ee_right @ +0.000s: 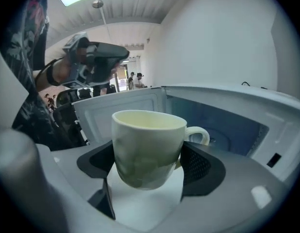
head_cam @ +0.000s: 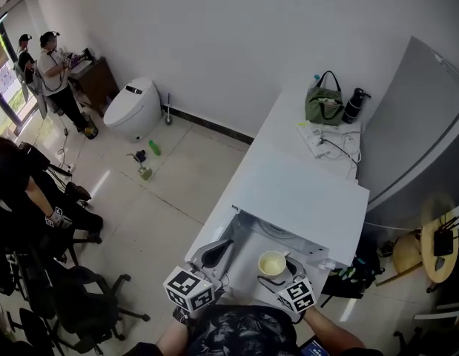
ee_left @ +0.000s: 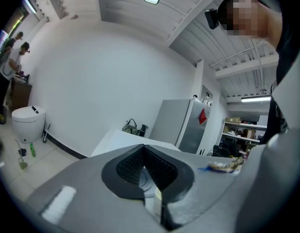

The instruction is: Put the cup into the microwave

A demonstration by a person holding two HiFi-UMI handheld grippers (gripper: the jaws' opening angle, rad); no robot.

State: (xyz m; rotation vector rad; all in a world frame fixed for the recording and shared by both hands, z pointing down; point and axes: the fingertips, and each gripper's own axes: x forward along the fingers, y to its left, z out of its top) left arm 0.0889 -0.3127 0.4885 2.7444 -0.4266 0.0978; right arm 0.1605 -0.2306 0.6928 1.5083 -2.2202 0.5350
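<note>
A pale cream cup point(ee_right: 147, 147) hangs between the pads of my right gripper point(ee_right: 149, 166), which is shut on its sides; the handle points away to the right. In the head view the cup point(head_cam: 272, 263) and the right gripper point(head_cam: 278, 274) are just in front of the white microwave point(head_cam: 303, 199). Its cavity point(ee_right: 222, 125) stands open behind the cup, with the door point(ee_right: 120, 113) swung out to the left. My left gripper point(head_cam: 214, 252) hovers by the door edge. Its pads point(ee_left: 159, 166) meet at the tips, shut, with nothing seen between them. It shows again as the left gripper point(ee_right: 103, 52) above the door.
Beyond the microwave, the white counter point(head_cam: 288, 136) carries a green bag point(head_cam: 323, 104), a black bottle point(head_cam: 354, 104) and cables point(head_cam: 329, 143). A grey fridge point(head_cam: 422, 124) stands to the right. Office chairs point(head_cam: 73, 295) and people are on the floor at left.
</note>
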